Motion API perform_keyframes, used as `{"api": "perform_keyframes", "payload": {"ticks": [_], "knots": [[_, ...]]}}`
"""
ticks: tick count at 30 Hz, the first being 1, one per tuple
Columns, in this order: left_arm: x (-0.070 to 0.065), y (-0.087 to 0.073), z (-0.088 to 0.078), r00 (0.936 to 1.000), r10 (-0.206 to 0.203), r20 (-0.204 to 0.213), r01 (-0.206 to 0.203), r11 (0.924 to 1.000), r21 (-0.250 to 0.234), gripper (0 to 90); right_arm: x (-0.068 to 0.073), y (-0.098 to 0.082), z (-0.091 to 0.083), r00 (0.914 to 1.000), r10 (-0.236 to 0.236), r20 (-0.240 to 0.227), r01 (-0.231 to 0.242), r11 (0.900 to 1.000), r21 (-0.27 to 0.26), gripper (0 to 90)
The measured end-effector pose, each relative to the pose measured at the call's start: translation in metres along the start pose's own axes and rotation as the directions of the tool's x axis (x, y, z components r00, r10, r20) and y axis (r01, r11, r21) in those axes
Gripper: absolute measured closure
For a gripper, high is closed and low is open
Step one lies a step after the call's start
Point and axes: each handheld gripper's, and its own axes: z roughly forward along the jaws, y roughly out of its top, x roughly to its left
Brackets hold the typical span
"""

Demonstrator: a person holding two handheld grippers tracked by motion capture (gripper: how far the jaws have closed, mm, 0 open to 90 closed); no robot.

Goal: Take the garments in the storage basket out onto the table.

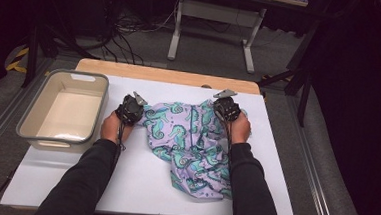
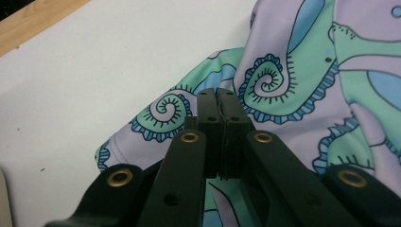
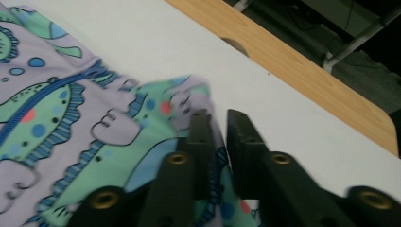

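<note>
High view, garments: one, a lilac seahorse-print garment point(image 1: 191, 142), crumpled on the white table top point(image 1: 139, 179), between the two grippers and trailing back from the right one toward the near table edge.
High view, grippers: two. Left gripper point(image 1: 130, 109) at the garment's left edge; right gripper point(image 1: 227, 108) at its far right corner. One hand behind each, two dark sleeves.
High view, bins: one, a grey-rimmed tub point(image 1: 32, 123), empty, well to the left of the left gripper, on the table's left side.
High view, background: one wooden table edge point(image 1: 165, 76) beyond both grippers; one metal frame point(image 1: 214, 19) on the floor farther off.

Left gripper view, jaws: two, pressed together, pinching a fold of the garment point(image 2: 293, 94) at its edge; cloth running right and ahead of the tips.
Left gripper view, print: two curled seahorse tails, one either side of the jaw tips.

Right gripper view, jaws: two, a narrow gap between them, cloth edge of the garment point(image 3: 94, 127) lying in the gap; whether pads press on it, cannot tell.
Right gripper view, surroundings: garment to the left of the jaws, bare table top to the right.
</note>
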Motion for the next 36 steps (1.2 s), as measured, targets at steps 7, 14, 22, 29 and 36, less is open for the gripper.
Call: {"api": "perform_keyframes", "payload": {"ticks": [7,14,22,29,36], "knots": [[-0.006,-0.004,-0.021,0.9988,0.014,0.046,-0.011,0.9971,-0.075,66.2,-0.018,-0.012,-0.024,0.9964,0.082,-0.024,-0.083,0.996,-0.033,62.9],[-0.025,-0.026,-0.034,0.991,0.117,0.065,-0.116,0.9931,-0.017,64.1,-0.046,-0.058,-0.065,0.9805,0.19,-0.05,-0.194,0.978,-0.082,60.5],[-0.022,-0.04,-0.033,0.9886,0.097,0.115,-0.094,0.9951,-0.032,64.7,-0.063,-0.114,-0.063,0.9416,0.328,-0.075,-0.328,0.944,0.007,52.4],[-0.022,-0.044,-0.034,0.9817,0.11,0.156,-0.104,0.9935,-0.047,86.9,-0.067,-0.128,-0.045,0.9131,0.398,-0.088,-0.392,0.917,0.077,63.3],[-0.022,-0.051,-0.043,0.9798,0.138,0.145,-0.134,0.9902,-0.04,87.7,-0.064,-0.133,-0.056,0.9447,0.312,-0.1,-0.305,0.949,0.083,83.9]]}}
